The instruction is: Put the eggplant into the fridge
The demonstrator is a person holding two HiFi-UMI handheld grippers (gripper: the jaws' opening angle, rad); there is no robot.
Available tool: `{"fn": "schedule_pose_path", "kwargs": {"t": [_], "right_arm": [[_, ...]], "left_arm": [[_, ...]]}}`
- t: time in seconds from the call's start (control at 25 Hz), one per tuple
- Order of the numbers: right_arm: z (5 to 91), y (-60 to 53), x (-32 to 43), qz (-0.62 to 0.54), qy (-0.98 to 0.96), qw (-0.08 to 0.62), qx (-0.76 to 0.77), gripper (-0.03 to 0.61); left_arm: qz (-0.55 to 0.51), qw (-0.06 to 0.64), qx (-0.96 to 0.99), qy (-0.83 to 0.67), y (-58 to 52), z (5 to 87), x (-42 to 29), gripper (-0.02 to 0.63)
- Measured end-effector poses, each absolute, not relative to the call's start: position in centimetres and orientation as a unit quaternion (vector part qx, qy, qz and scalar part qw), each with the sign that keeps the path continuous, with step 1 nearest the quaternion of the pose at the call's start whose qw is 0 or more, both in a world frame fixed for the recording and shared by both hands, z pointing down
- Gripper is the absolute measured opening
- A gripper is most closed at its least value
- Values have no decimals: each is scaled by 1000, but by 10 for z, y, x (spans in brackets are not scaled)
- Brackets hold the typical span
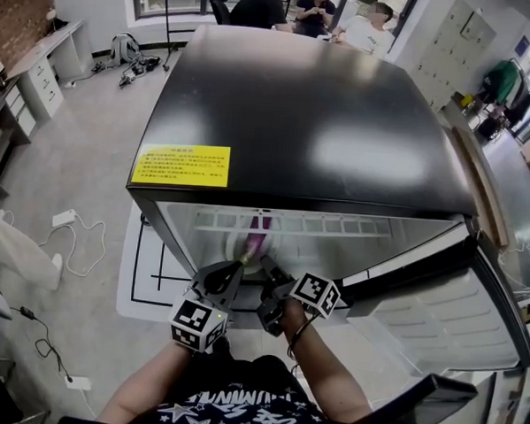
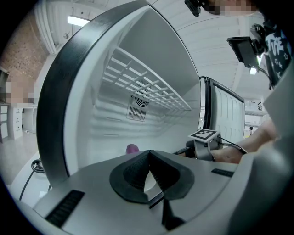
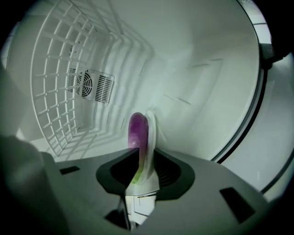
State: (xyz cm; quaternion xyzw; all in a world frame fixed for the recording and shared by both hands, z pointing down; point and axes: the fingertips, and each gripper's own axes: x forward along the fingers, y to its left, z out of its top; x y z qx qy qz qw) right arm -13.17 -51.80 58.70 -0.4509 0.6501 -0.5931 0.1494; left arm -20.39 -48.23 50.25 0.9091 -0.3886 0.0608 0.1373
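Inside the fridge, right gripper jaws clamp a glossy purple, green-ended eggplant; left gripper jaws touch.

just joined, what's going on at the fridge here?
A person is working two handheld grippers at the open black fridge. The right gripper is shut on a white plate with the purple eggplant lying against it, and holds them inside the white compartment. The left gripper is shut and empty, alongside. The plate is not yet released.
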Motion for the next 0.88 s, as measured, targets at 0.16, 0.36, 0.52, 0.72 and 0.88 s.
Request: {"fn": "schedule_pose_path", "kwargs": {"t": [0.16, 0.36, 0.52, 0.72, 0.88], "right_arm": [[588, -515, -134, -588, 659, 116, -455, 83], [590, -515, -131, -563, 664, 83, -486, 81], [589, -515, -129, -553, 665, 81, -495, 81], [586, -509, -127, -550, 669, 101, -490, 81], [575, -502, -124, -538, 684, 114, -479, 81]], "left_arm": [[53, 138, 904, -402, -481, 499, -206, 8], [52, 135, 903, -405, -478, 498, -205, 8], [51, 136, 902, -407, -478, 498, -209, 8], [54, 131, 903, -406, -478, 500, -214, 8], [53, 131, 901, -411, -477, 499, -213, 8]]}}
